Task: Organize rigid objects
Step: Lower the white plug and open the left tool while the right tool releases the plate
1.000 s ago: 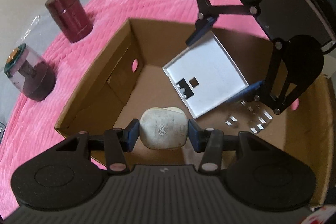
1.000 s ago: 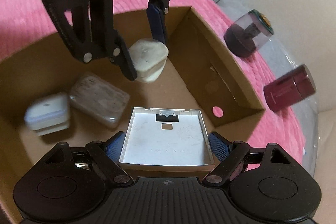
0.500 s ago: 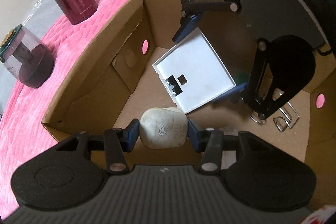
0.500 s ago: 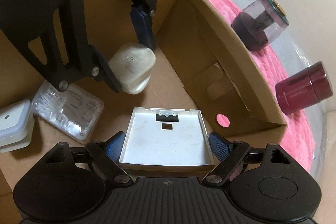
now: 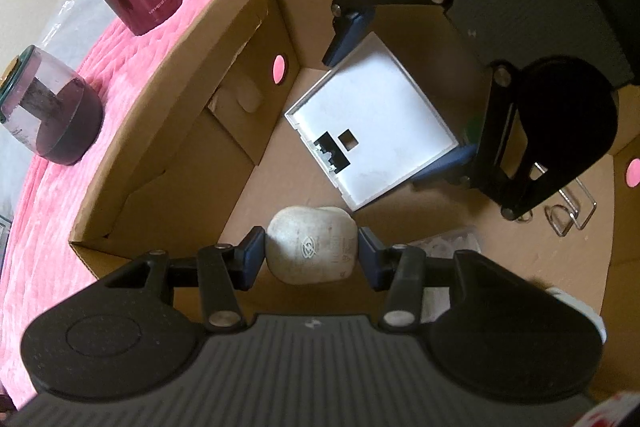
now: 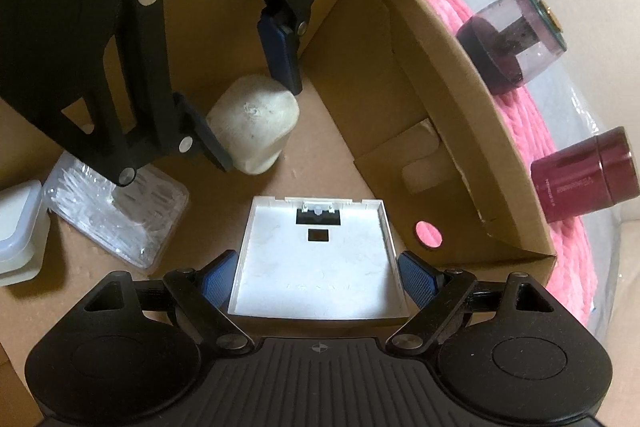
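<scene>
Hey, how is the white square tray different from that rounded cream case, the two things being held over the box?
The white tray is flat, square and open-topped; the cream case is rounded, closed and chunky. The tray spans the right tool with its jaws wide apart; the case sits in the left tool at a narrow opening. Both are pale, rigid and gripped inside the cardboard box.

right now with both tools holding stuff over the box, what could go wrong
The left tool and right tool are crowded in one corner of the cardboard box, so they could knock together. The white panel might land tilted against the box wall. The pale rounded case could drop onto the clear packet.
</scene>
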Motion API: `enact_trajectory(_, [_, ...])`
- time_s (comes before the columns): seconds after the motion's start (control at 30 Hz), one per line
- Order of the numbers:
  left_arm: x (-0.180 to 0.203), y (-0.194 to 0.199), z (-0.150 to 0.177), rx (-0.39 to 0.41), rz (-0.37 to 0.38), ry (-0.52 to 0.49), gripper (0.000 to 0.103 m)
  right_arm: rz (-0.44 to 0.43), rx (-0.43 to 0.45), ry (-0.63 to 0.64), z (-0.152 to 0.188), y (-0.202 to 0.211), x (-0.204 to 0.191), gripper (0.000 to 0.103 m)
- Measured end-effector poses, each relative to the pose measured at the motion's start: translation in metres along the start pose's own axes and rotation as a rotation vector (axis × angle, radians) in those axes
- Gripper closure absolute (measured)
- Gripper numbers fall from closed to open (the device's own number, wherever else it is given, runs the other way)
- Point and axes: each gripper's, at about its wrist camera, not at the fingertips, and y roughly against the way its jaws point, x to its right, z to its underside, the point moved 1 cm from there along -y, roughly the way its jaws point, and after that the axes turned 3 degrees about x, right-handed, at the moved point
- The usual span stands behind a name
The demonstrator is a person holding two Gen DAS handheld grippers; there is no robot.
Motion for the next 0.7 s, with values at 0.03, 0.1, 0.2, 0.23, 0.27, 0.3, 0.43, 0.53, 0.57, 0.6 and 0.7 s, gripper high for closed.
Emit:
enact_trajectory(0.03, [0.001, -0.001, 0.0, -0.002, -0.002, -0.005, 0.058, 0.001, -0.004, 0.003, 0.0, -0.001, 0.0, 0.02])
enact_trajectory(0.1, [0.001, -0.001, 0.0, -0.002, 0.0, -0.007, 0.058, 0.002, -0.013, 0.003, 0.0, -0.002, 0.0, 0.02])
enact_trajectory(0.2, [0.0, 0.0, -0.001, 0.006, -0.005, -0.002, 0.058, 0.006, -0.022, 0.013, -0.002, -0.005, 0.002, 0.021])
enact_trajectory(0.23, [0.0, 0.001, -0.001, 0.011, -0.013, -0.005, 0.058, 0.008, -0.028, 0.014, -0.003, -0.006, 0.001, 0.021])
enact_trajectory(0.27, [0.0, 0.002, 0.0, 0.015, -0.019, -0.009, 0.058, 0.009, -0.033, 0.014, -0.003, -0.007, 0.002, 0.021])
enact_trajectory(0.3, [-0.001, 0.003, 0.0, 0.021, -0.016, -0.008, 0.058, 0.011, -0.033, 0.014, -0.002, -0.007, 0.001, 0.021])
enact_trajectory(0.43, [-0.005, 0.014, 0.002, 0.064, -0.015, 0.02, 0.058, 0.025, -0.025, 0.013, -0.004, -0.005, 0.003, 0.02])
enact_trajectory(0.53, [-0.007, 0.028, 0.003, 0.106, -0.018, 0.047, 0.058, 0.023, 0.001, -0.004, -0.004, 0.002, 0.001, 0.02])
enact_trajectory(0.57, [-0.008, 0.034, 0.004, 0.127, -0.021, 0.055, 0.058, 0.024, 0.01, -0.009, -0.004, 0.005, 0.001, 0.02])
enact_trajectory(0.6, [-0.007, 0.04, 0.005, 0.144, -0.022, 0.063, 0.058, 0.027, 0.021, -0.017, -0.004, 0.01, 0.0, 0.02])
enact_trajectory(0.7, [-0.004, 0.065, 0.01, 0.208, -0.031, 0.081, 0.058, 0.049, 0.052, -0.032, -0.003, 0.028, -0.007, 0.02])
